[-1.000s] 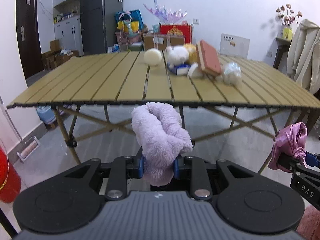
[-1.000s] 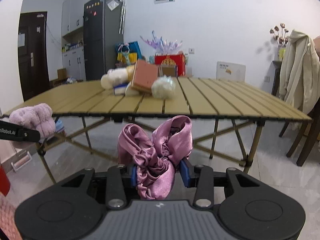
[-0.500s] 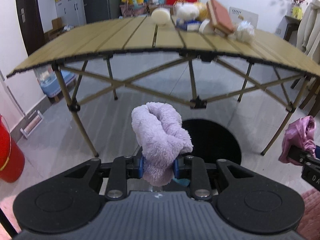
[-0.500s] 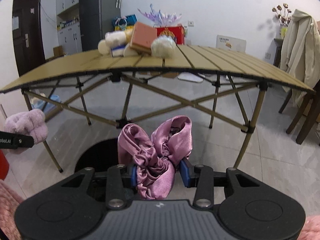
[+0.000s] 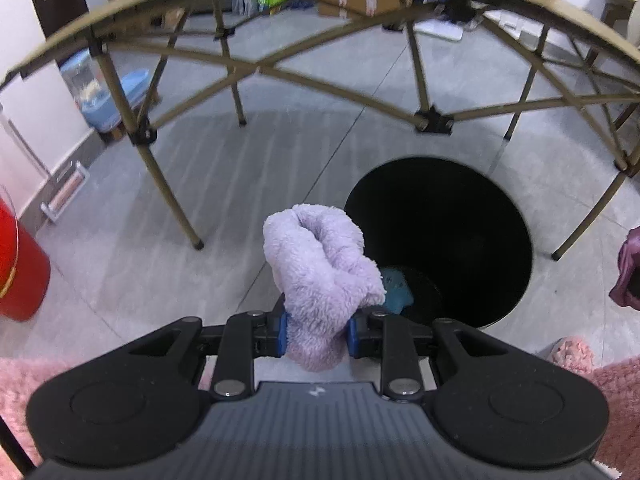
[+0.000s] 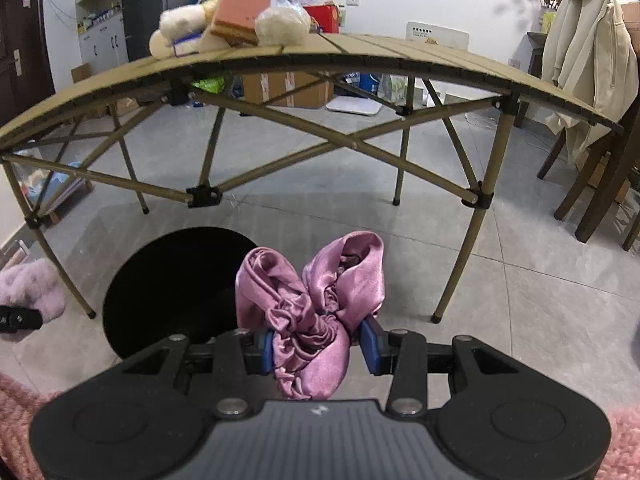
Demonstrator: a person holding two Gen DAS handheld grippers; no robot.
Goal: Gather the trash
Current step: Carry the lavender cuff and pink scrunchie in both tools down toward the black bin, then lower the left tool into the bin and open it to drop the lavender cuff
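Tiled floor w/ a folding slatted surface (image 6: 400, 46) overhead-ish; a black bin (image 5: 440, 240) stands on the floor below its front edge, something teal already inside. Left tool (image 5: 316, 334) is clamped on a fluffy lilac cloth (image 5: 320, 272), held just beside the bin's near-left rim, not quite over the mouth. Right tool (image 6: 316, 350) is clamped on a pink satin scrunchie (image 6: 316, 300), bin to its left. More stuff up on the surface: orange sponge (image 6: 240, 12), white fluffy bits.

Step, I'd say: carry-to-bin, drop pending. Next: shift each tool over the opening, then let go; the cloth may snag on the pads.
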